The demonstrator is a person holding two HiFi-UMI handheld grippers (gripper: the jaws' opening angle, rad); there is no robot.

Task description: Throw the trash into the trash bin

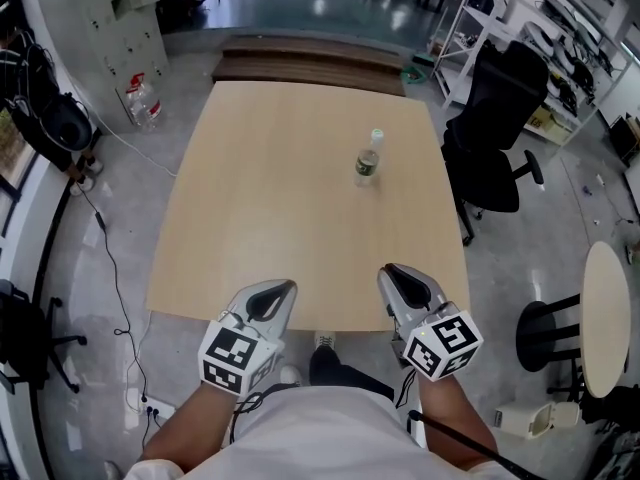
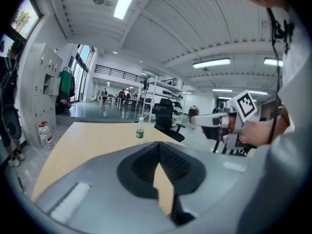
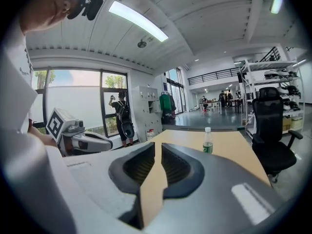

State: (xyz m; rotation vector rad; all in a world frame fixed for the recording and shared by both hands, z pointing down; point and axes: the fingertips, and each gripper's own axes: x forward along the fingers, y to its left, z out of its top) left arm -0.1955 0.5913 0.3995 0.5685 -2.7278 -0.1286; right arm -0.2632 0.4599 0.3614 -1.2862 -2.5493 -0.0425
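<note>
A clear plastic bottle with a green label stands upright on the light wooden table, right of its middle. It also shows far ahead as the bottle in the left gripper view and the bottle in the right gripper view. My left gripper hovers over the table's near edge with its jaws together and nothing in them; its tips meet. My right gripper hovers beside it at the same edge. A thin slit stays between its jaws, with nothing in it. No trash bin is in view.
A black office chair stands at the table's right side, and a round table lies further right. Dark wooden steps run along the far end. Water jugs and cables lie on the floor at left.
</note>
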